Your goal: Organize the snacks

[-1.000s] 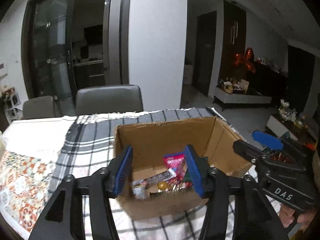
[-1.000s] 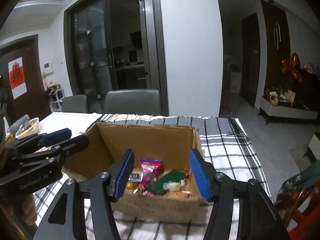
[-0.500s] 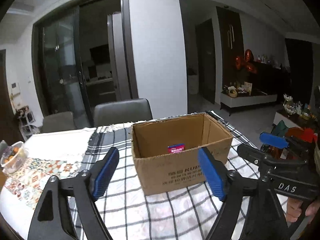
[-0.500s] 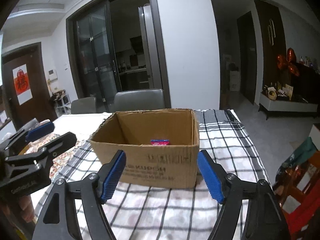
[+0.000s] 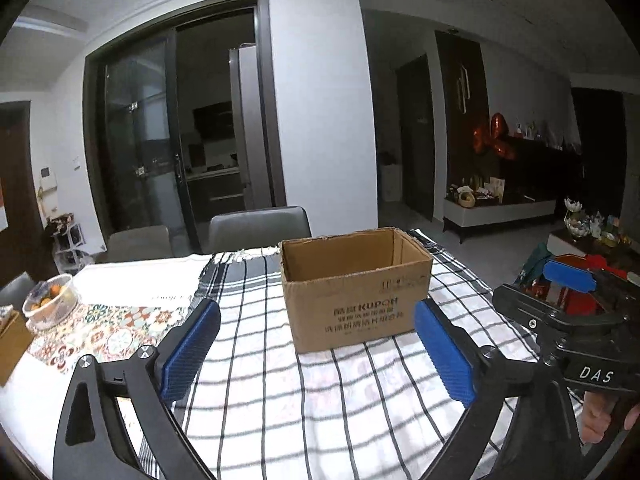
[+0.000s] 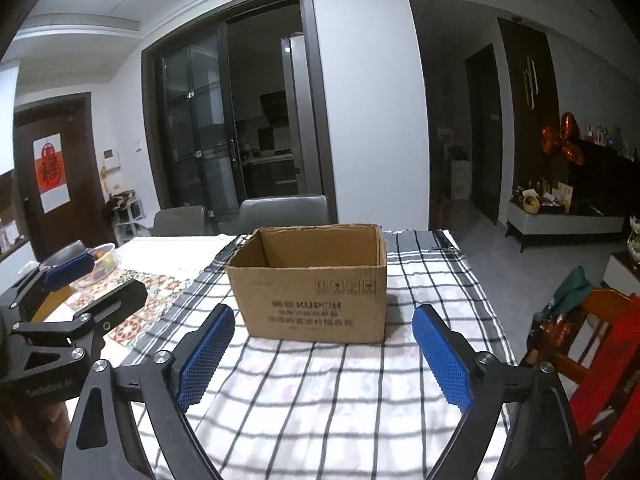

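An open brown cardboard box (image 5: 354,292) stands on the checked tablecloth; it also shows in the right wrist view (image 6: 312,292). Its contents are hidden below the rim from here. My left gripper (image 5: 318,350) is open and empty, low over the cloth in front of the box. My right gripper (image 6: 320,354) is open and empty, also in front of the box. Each gripper shows in the other's view: the right one (image 5: 568,300) at the right, the left one (image 6: 76,288) at the left.
A clear bowl of fruit (image 5: 50,304) sits on a patterned mat (image 5: 100,332) at the left. Grey chairs (image 5: 260,226) stand behind the table. A red wooden chair (image 6: 596,344) stands at the table's right edge.
Both grippers have pulled back and down from over the box, so the snacks inside went out of sight. Both jaws have opened wider.
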The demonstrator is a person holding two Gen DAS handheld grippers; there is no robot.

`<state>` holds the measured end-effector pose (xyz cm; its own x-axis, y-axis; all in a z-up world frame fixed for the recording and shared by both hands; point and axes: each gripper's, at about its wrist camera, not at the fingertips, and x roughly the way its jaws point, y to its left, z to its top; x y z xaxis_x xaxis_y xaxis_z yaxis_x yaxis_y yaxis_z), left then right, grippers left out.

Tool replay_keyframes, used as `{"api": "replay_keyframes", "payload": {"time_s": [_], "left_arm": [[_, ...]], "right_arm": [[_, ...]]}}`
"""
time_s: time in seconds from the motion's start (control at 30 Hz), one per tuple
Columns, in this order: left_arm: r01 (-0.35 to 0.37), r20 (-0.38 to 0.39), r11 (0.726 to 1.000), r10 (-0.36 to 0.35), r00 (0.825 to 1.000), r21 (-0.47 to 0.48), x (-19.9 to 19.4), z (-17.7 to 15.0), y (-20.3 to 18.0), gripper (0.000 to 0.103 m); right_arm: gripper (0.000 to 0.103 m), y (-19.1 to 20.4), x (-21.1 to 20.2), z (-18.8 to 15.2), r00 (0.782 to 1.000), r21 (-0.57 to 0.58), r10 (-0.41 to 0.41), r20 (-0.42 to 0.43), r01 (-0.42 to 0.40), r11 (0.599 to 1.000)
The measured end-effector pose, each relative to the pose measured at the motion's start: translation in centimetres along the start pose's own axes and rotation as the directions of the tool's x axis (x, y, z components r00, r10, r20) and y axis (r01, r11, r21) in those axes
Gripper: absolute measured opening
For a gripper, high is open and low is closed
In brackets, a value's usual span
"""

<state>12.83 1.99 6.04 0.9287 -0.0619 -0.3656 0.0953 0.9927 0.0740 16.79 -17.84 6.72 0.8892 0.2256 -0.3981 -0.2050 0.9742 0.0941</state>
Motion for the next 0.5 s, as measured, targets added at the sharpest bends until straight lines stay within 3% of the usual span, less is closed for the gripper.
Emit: {"api": "replay_keyframes", "payload": {"time_s": [0.5], "left_arm": [[0.002, 0.006, 1.0, -0.002, 1.0, -0.004, -5.0, -2.6, -0.5, 0.103]], "right_arm": [[0.091, 0.9, -5.2, -2.3, 0.999, -0.037, -0.007, 0.046, 0.008, 0.999]]}}
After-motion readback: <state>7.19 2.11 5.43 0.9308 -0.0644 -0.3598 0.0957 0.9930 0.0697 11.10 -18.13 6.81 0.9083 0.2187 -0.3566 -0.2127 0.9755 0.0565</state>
